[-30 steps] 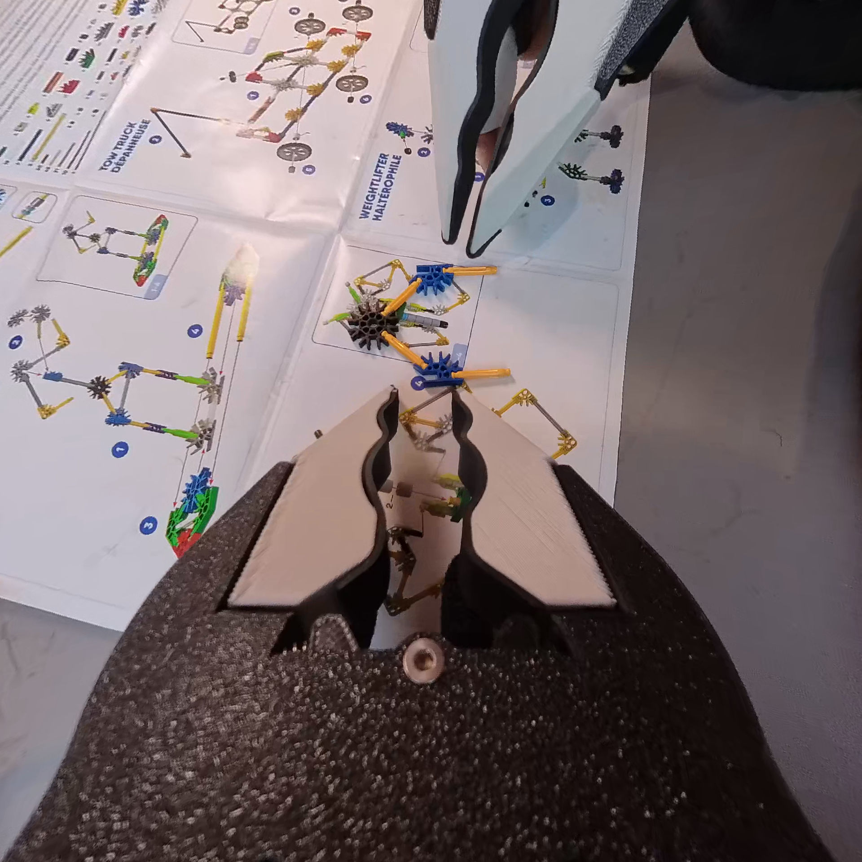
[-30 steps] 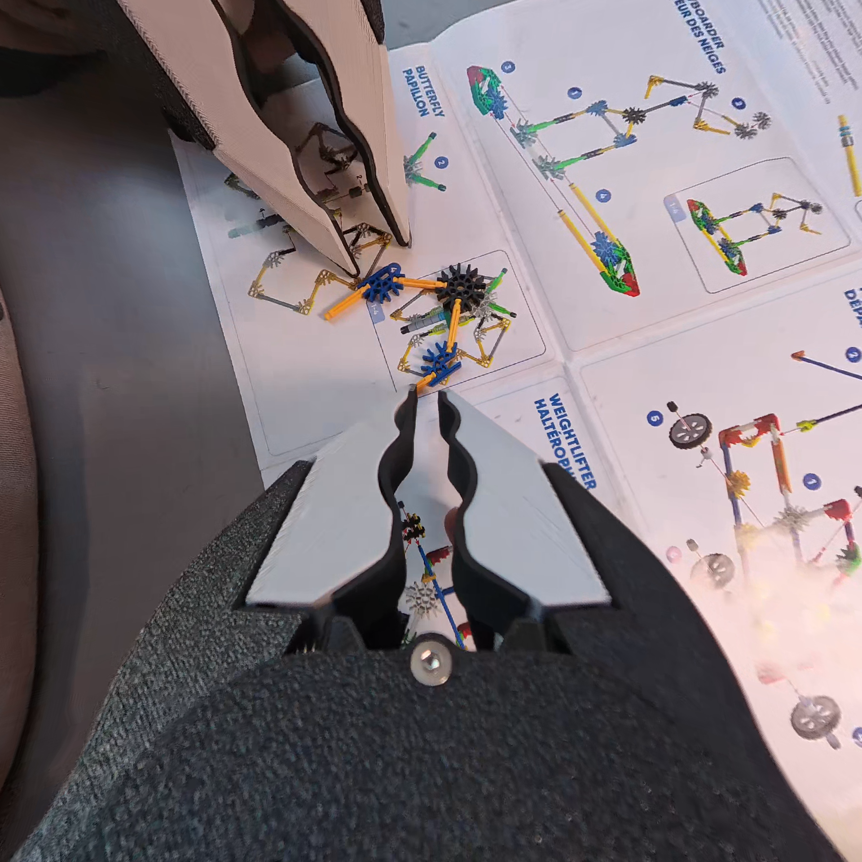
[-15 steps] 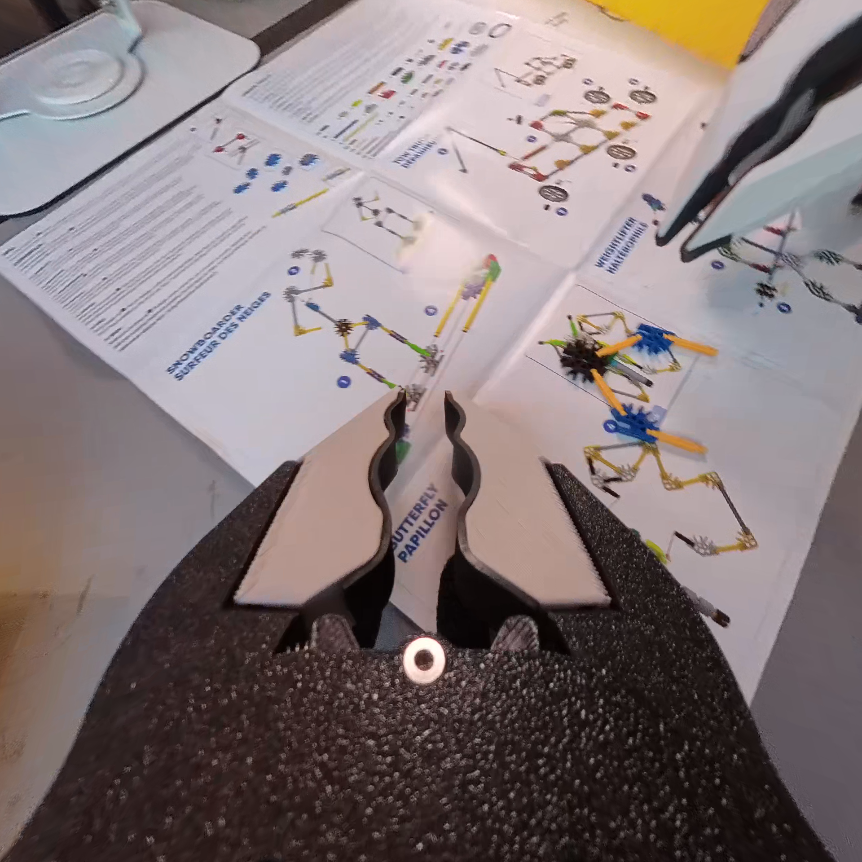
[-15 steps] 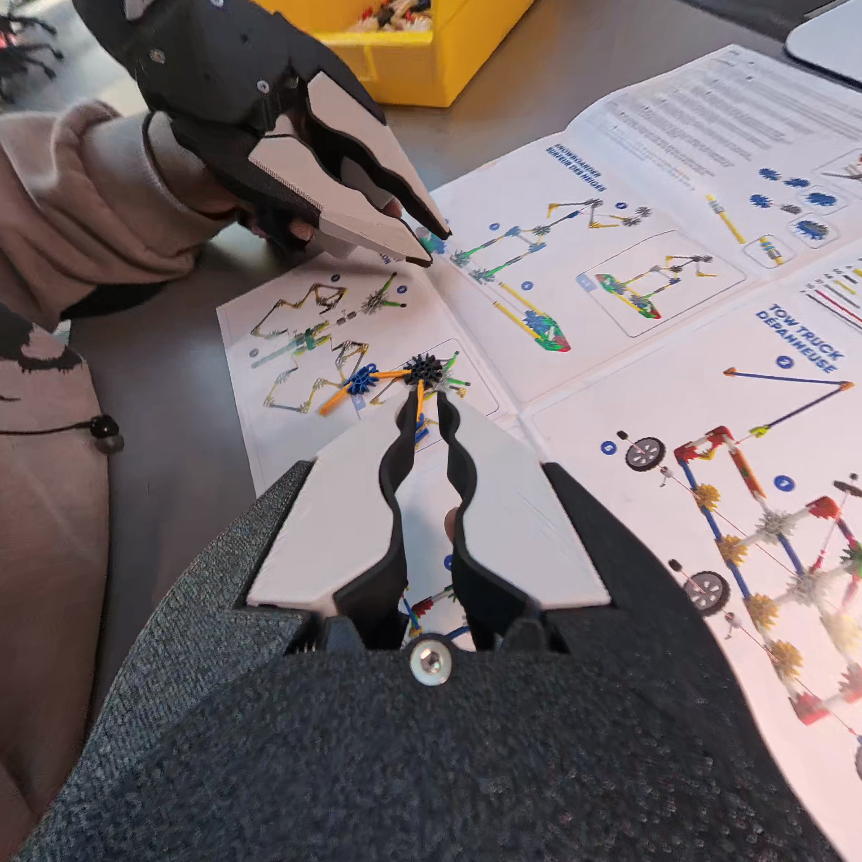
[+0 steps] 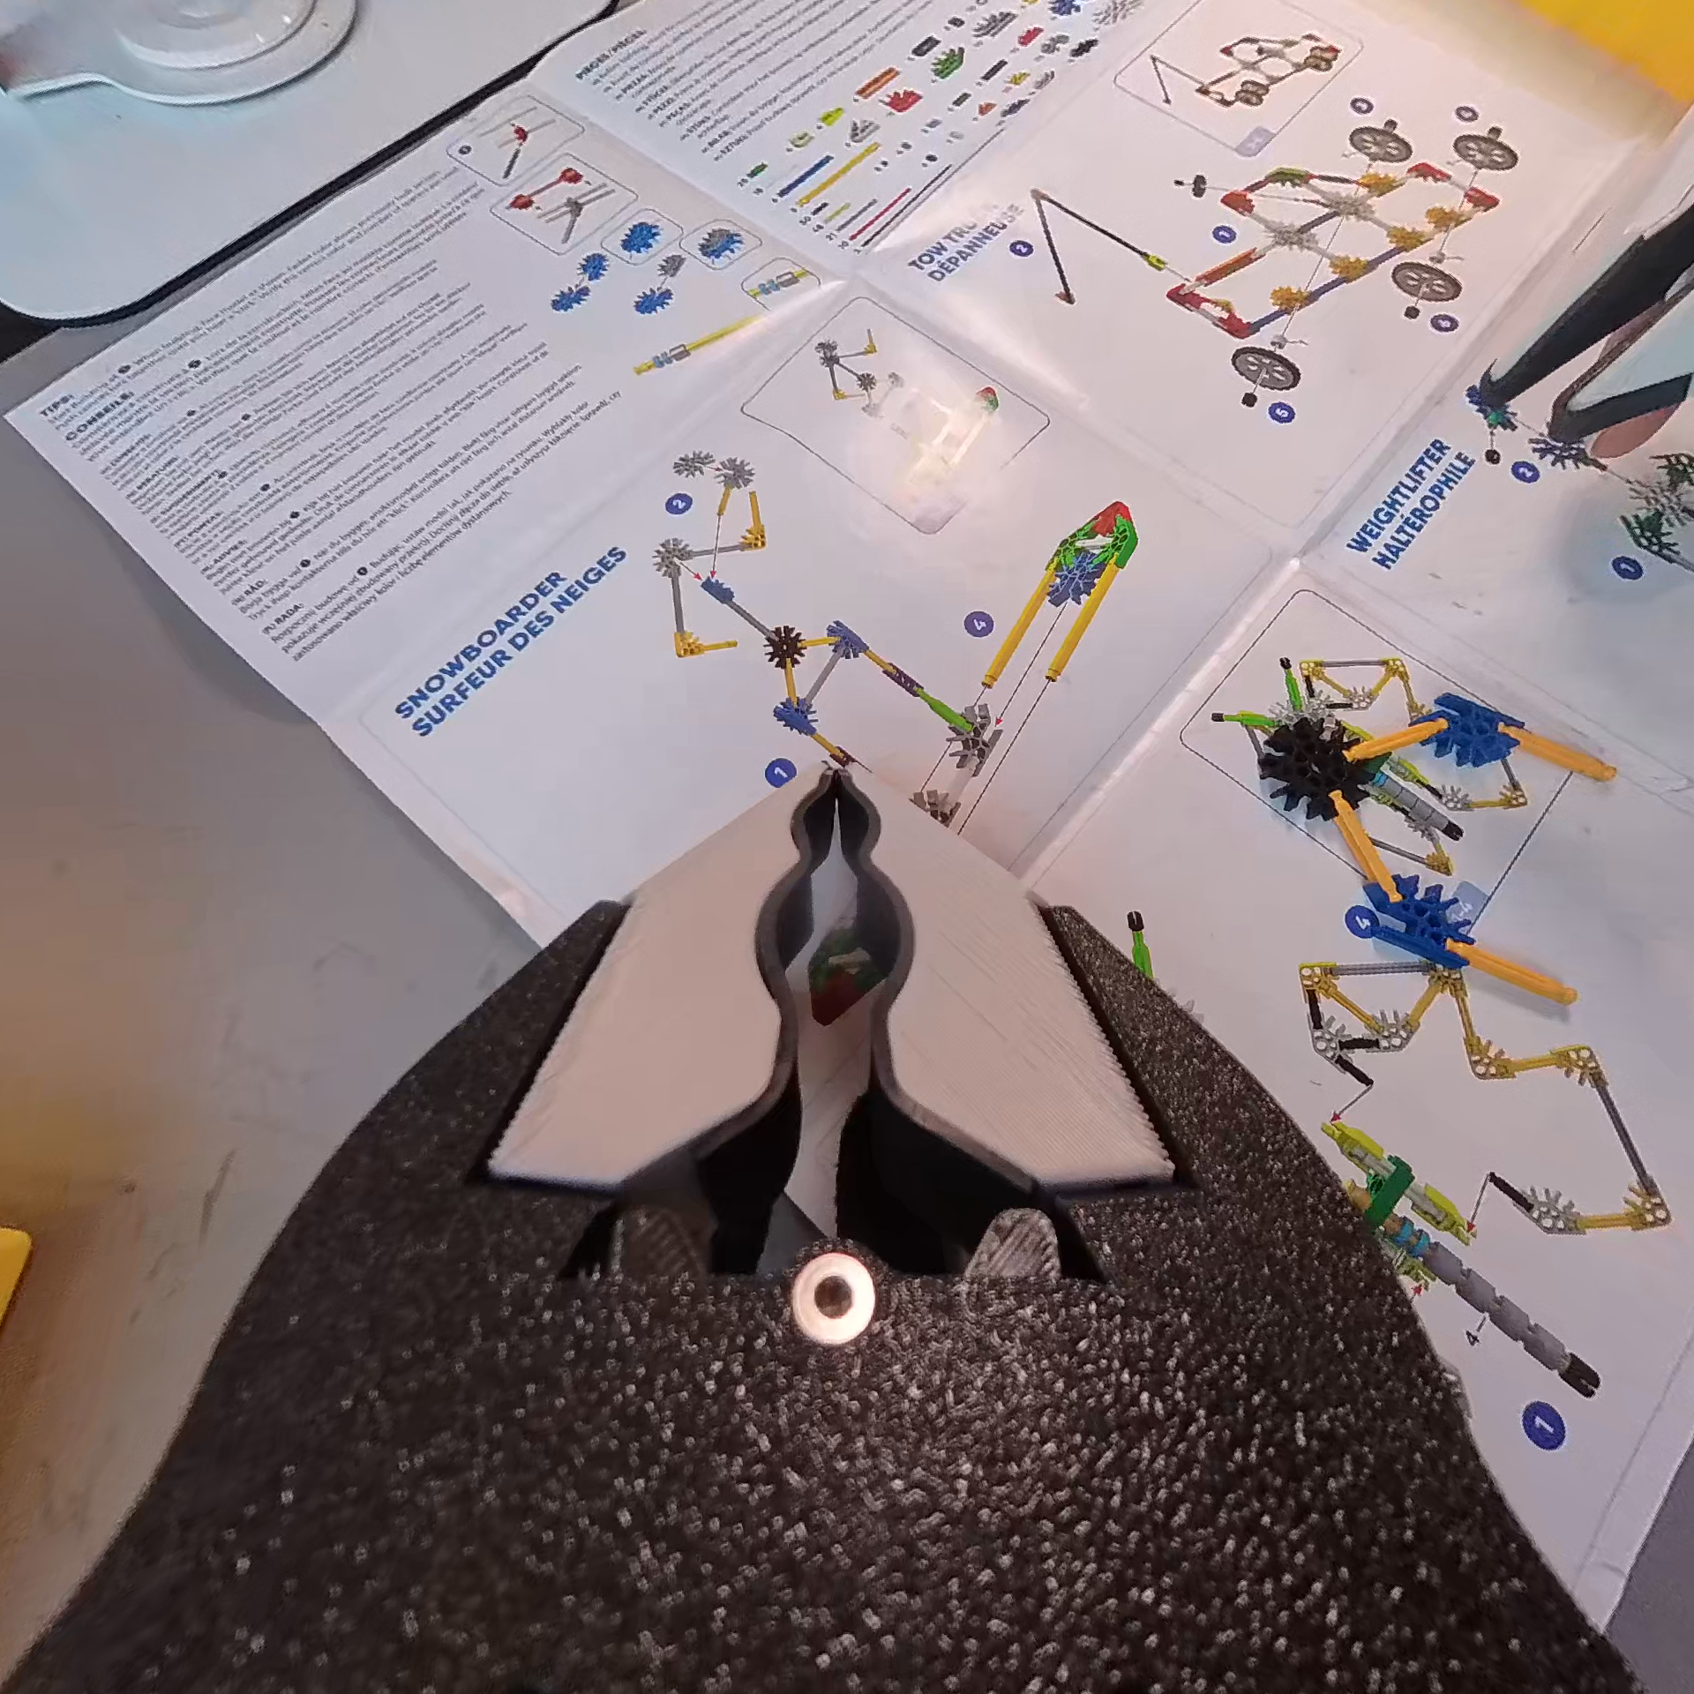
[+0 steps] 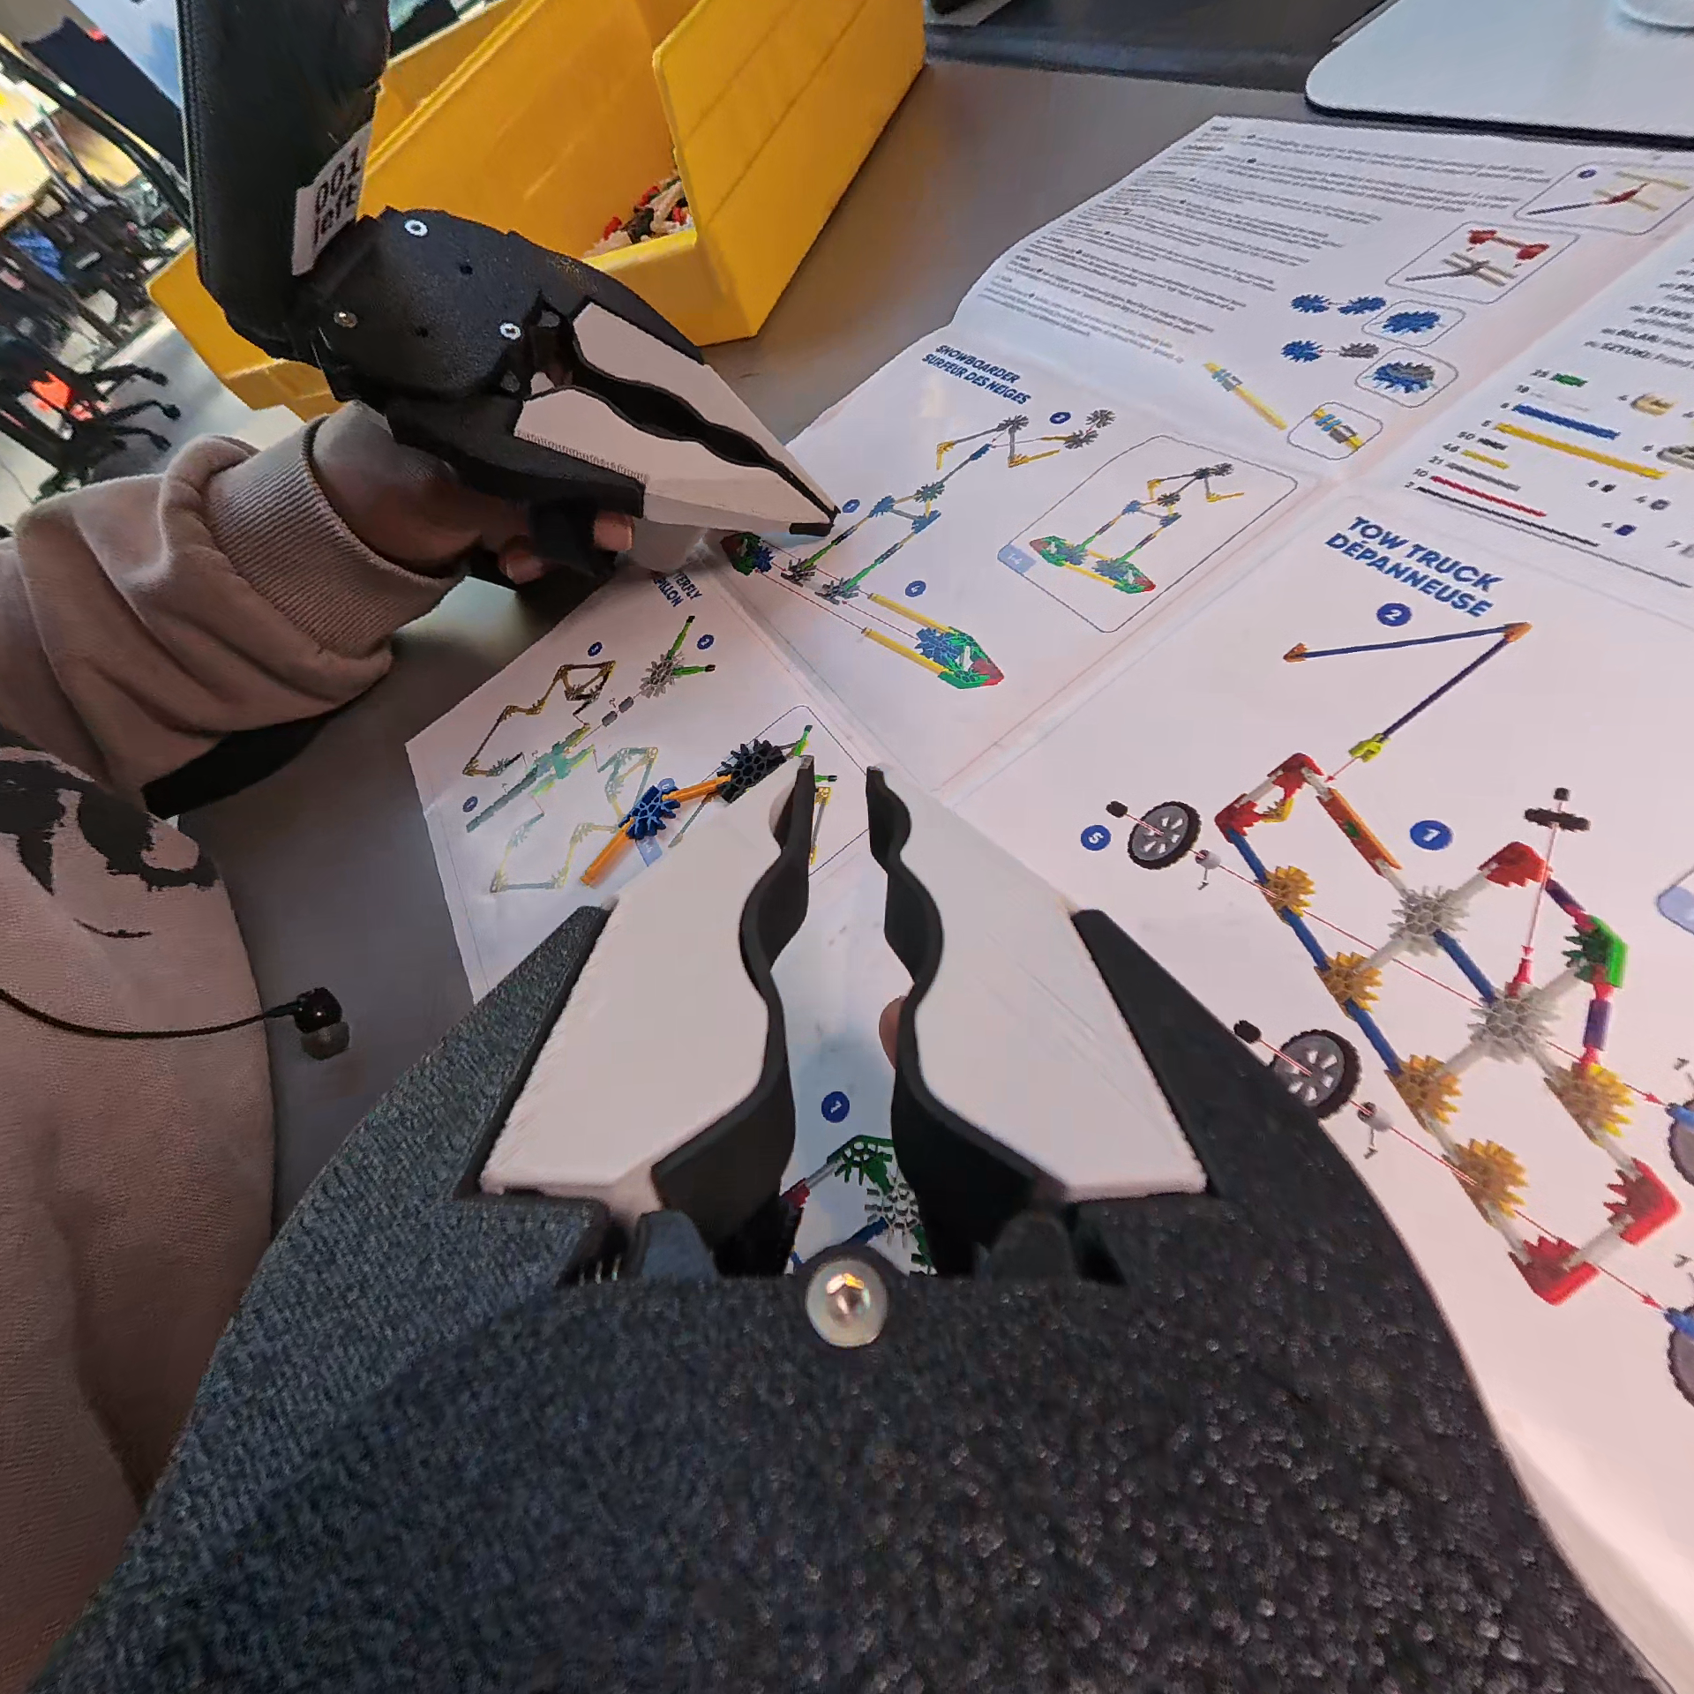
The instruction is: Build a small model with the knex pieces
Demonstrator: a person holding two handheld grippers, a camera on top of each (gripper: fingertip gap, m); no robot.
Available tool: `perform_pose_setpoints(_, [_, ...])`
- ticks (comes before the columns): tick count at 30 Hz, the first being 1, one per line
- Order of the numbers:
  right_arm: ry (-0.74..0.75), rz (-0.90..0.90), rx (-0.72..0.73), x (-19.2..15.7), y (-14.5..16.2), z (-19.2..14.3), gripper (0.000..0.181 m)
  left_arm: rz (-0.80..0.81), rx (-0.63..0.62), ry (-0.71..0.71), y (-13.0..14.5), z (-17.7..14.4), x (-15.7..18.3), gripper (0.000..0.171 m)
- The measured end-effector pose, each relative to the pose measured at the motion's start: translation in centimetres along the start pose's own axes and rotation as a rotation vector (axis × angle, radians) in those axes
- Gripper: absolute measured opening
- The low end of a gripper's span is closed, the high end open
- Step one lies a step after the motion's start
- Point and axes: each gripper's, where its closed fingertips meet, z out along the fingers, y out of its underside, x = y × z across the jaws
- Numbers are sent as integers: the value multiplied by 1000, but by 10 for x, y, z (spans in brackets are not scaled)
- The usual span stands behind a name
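Two tongs, left tongs (image 5: 836, 779) closed, right tongs (image 6: 832, 779) apart, one toy assembly (image 5: 1393, 807)

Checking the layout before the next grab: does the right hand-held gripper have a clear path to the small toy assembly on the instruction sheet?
Probably yes. The right hand-held gripper is open, with the toy assembly just beyond its fingertips and nothing between them.

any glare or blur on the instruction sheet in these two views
Left wrist view: a glare patch washes out one boxed drawing on the instruction sheet; the yellow bin's corner is soft. Right wrist view: the instruction sheet's right edge bleaches pale and its drawings blur there.
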Motion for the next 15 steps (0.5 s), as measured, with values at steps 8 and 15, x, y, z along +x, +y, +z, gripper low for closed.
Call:
perform_pose_setpoints(8, [5, 17, -13, 1, 2, 0, 13, 22, -12, 1, 1, 2, 2, 0])
perform_pose_setpoints(15, [3, 22, -16, 1, 4, 0, 14, 76, -4, 4, -10, 12, 12, 0])
